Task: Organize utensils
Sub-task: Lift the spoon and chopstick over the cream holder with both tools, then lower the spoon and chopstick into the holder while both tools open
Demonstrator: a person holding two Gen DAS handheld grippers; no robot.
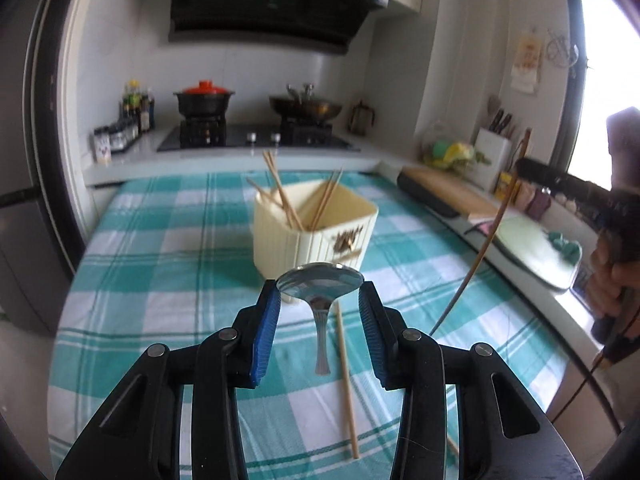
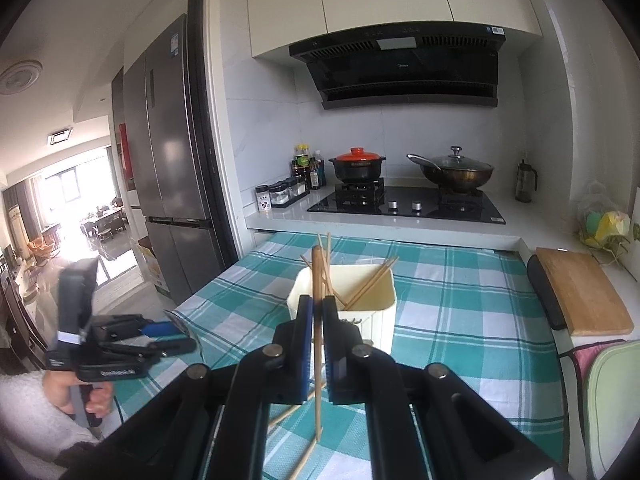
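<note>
A cream utensil holder (image 1: 316, 232) stands on the teal checked tablecloth (image 1: 160, 264) with several chopsticks in it; it also shows in the right wrist view (image 2: 360, 304). My left gripper (image 1: 320, 300) grips a metal spoon (image 1: 320, 288) by its bowl, handle hanging down, in front of the holder. My right gripper (image 2: 317, 312) is shut on a wooden chopstick (image 2: 318, 320), held upright just left of the holder. In the left wrist view it appears at the right edge (image 1: 536, 168) with the long chopstick (image 1: 480, 256). Loose chopsticks (image 1: 347, 384) lie on the cloth.
A stove with a red-lidded pot (image 2: 357, 166) and a wok (image 2: 452, 170) sits behind the table. A wooden cutting board (image 2: 580, 296) lies on the right counter. Spice jars (image 2: 280, 192) stand at the back left. A fridge (image 2: 172, 160) stands left.
</note>
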